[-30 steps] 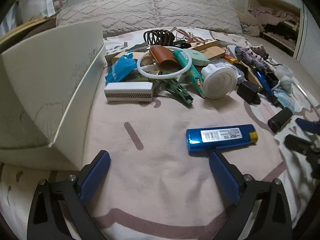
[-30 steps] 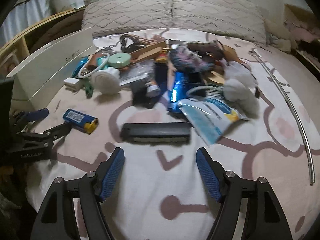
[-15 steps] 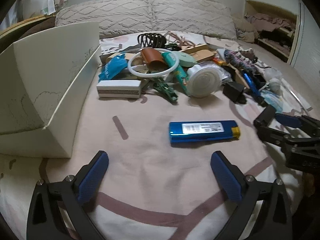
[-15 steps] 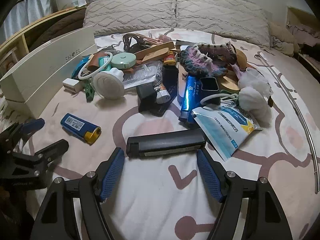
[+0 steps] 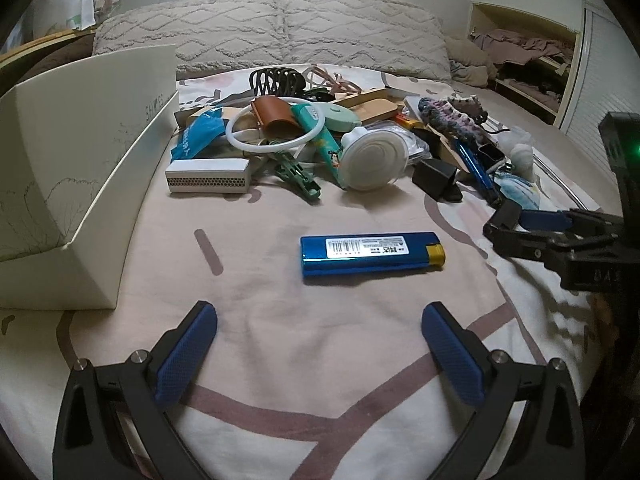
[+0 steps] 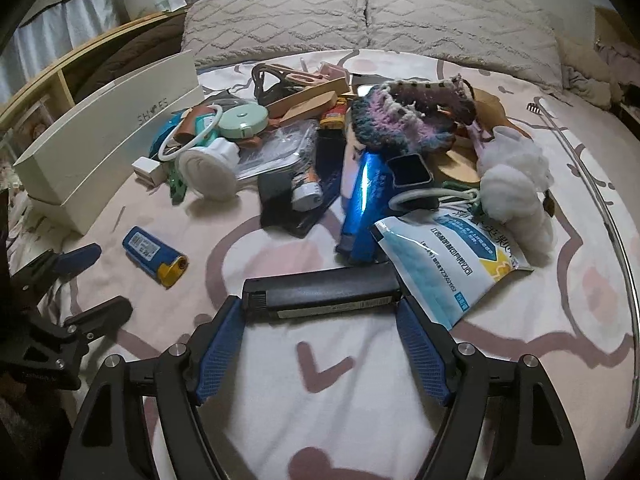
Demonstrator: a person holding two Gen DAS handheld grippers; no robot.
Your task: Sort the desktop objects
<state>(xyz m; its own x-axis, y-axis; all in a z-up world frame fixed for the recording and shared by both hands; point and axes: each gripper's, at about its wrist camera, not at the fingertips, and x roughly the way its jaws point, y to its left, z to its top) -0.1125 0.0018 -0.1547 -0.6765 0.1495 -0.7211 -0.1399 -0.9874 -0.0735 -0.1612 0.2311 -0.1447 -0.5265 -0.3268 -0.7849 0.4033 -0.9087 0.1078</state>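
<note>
A long black bar (image 6: 322, 292) lies crosswise on the pink bedspread. My right gripper (image 6: 320, 308) has a blue fingertip at each end of it, and its jaws are opening, with the pads not pressing. In the left wrist view that gripper (image 5: 516, 224) shows at the right edge. My left gripper (image 5: 318, 316) is wide open with only bedspread between its fingers. A blue lighter with a yellow end (image 5: 372, 254) lies a little ahead of it, also visible as the lighter (image 6: 154, 256) near the left gripper (image 6: 92, 280).
A white shoe box (image 5: 80, 160) stands open on the left. Behind lies a heap: white round cap (image 5: 374, 160), white ring (image 5: 276, 126), knitted pouch (image 6: 404, 114), blue tube (image 6: 362, 204), mask packet (image 6: 448, 256), cotton fluff (image 6: 512, 184). Pillows (image 5: 280, 28) line the back.
My right gripper moved forward until the black bar's ends came between its fingertips, and its jaws widened a little. The left gripper drew back from the lighter, which had been near its right fingertip.
</note>
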